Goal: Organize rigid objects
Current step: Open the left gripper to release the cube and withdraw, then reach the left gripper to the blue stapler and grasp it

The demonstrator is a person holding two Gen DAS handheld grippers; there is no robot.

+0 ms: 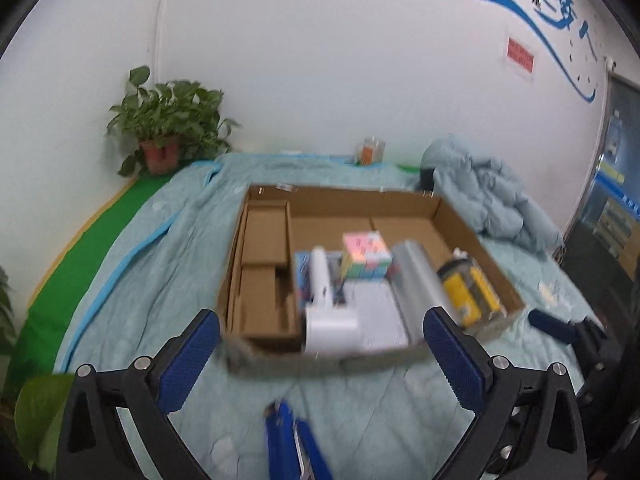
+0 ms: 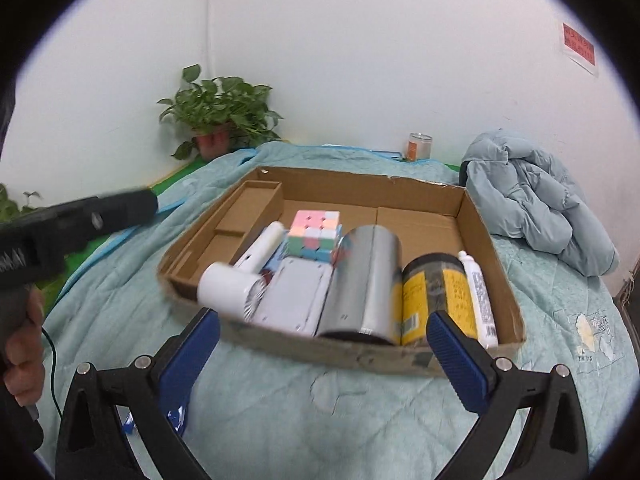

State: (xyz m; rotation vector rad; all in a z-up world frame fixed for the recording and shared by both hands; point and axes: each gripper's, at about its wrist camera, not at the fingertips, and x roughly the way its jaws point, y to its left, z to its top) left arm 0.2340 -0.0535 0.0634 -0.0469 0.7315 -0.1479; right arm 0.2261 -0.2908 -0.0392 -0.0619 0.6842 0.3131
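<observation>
A shallow cardboard tray lies on the bed. In it are a white hair dryer, a pastel puzzle cube, a flat white device, a silver cylinder, a yellow-labelled jar and a white tube. A blue stapler lies on the cover below my left gripper. Both the left gripper and my right gripper stand open before the tray's near wall, with nothing between their pads.
A teal quilted cover spreads over the bed. A bundled light-blue jacket lies at the right, a potted plant in the far corner and a small jar by the wall. A hand holds the left gripper.
</observation>
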